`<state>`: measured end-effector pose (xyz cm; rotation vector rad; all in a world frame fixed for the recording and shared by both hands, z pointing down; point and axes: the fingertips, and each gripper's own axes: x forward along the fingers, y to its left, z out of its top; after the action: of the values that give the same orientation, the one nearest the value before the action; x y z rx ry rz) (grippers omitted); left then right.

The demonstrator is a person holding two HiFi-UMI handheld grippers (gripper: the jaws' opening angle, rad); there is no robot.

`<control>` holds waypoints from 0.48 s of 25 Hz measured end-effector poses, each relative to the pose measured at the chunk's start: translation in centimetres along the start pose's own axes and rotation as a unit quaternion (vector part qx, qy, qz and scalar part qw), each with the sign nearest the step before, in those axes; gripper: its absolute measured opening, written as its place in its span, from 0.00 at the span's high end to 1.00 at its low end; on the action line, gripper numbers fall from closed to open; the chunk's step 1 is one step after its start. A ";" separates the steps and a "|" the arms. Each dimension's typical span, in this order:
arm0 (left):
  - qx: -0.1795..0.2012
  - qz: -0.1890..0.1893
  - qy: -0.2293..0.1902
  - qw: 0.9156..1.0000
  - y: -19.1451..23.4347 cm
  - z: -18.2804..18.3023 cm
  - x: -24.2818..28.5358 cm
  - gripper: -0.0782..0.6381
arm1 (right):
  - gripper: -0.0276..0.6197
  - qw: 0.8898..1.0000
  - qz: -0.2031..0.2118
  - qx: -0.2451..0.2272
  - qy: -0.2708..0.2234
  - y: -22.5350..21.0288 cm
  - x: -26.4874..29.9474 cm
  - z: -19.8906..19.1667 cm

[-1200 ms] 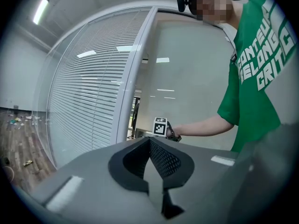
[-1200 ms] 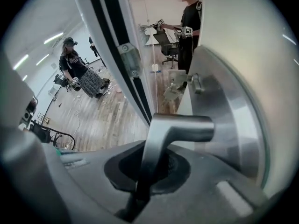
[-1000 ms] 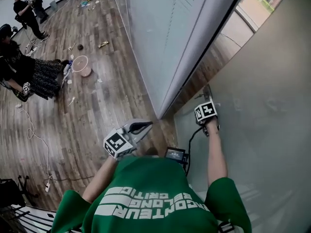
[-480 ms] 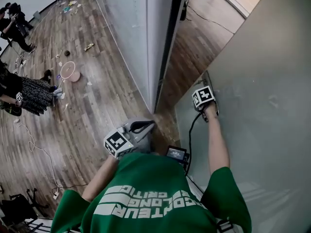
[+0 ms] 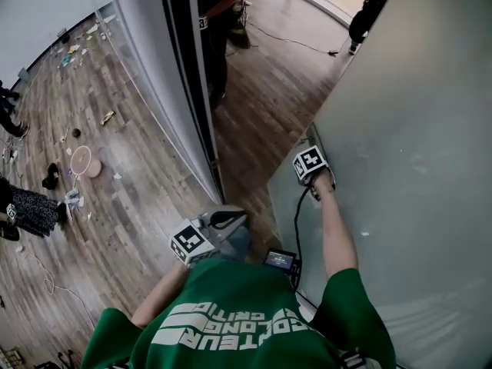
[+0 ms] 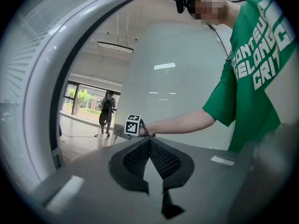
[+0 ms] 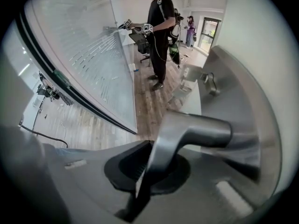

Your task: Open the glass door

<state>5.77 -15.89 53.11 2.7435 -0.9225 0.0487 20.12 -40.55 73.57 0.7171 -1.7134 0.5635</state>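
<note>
The frosted glass door (image 5: 415, 129) stands swung open at the right of the head view. My right gripper (image 5: 311, 174), with its marker cube on top, is at the door's edge and points steeply down. In the right gripper view its jaws are shut on the door's metal lever handle (image 7: 201, 129), which passes between the pads. My left gripper (image 5: 224, 221) hovers near my chest, left of the door and apart from it. The left gripper view shows its jaws (image 6: 149, 155) shut with nothing between them, facing the door (image 6: 177, 78) and the right gripper's cube (image 6: 133, 124).
A fixed frosted panel (image 5: 146, 68) and a dark door post (image 5: 188, 75) stand left of the opening. Someone in dark clothes (image 5: 223, 21) stands just beyond the doorway. Litter and a round object (image 5: 81, 160) lie on the wood floor at left. A cable (image 5: 296, 44) crosses the floor beyond.
The door has swung further open and the gap beside the post has widened. Both grippers moved along with it. The right gripper stays shut on the handle.
</note>
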 end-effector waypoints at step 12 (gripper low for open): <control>-0.007 -0.078 -0.004 0.997 2.3 1.9 8.5 0.87 | 0.97 0.997 -0.021 0.070 -0.005 -10.5 -1.2 -3.6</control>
<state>11.10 -23.13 52.73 2.7943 -0.7056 0.0030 30.28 -45.24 73.35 0.8541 -1.6765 0.6566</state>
